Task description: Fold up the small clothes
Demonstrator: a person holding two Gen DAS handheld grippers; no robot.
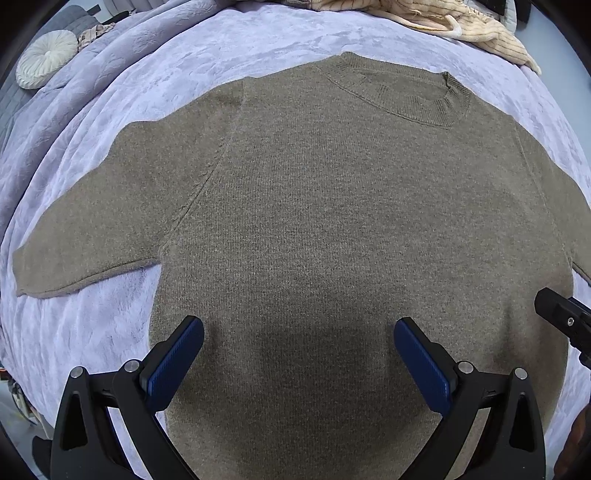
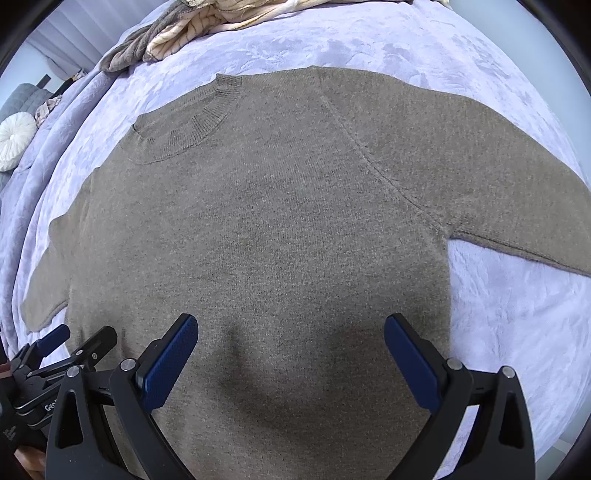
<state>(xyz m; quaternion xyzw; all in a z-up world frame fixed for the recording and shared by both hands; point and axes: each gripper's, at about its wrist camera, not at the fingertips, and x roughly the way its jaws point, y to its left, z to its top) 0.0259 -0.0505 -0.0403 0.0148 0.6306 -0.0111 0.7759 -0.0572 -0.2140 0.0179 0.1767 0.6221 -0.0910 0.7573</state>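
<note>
Sweater (image 1: 332, 221) of olive-brown knit lies flat on the lavender bed cover (image 1: 110, 110), collar away from the cameras, both sleeves out to the sides. Left tool (image 1: 298, 343) hovers over the lower body with fingers spread wide, holding nothing; right tool (image 2: 291, 341) does likewise beside it. Cream striped garment (image 1: 461, 22) sits bunched beyond the collar

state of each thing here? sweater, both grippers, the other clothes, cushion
sweater: spread flat on the blanket, unfolded, sleeves out to both sides
left gripper: open, holding nothing, over the sweater's lower part
right gripper: open, holding nothing, over the sweater's lower part
blanket: spread out, rumpled at the side
cream clothes: heaped, unfolded
cushion: lying on the blanket's edge
</note>
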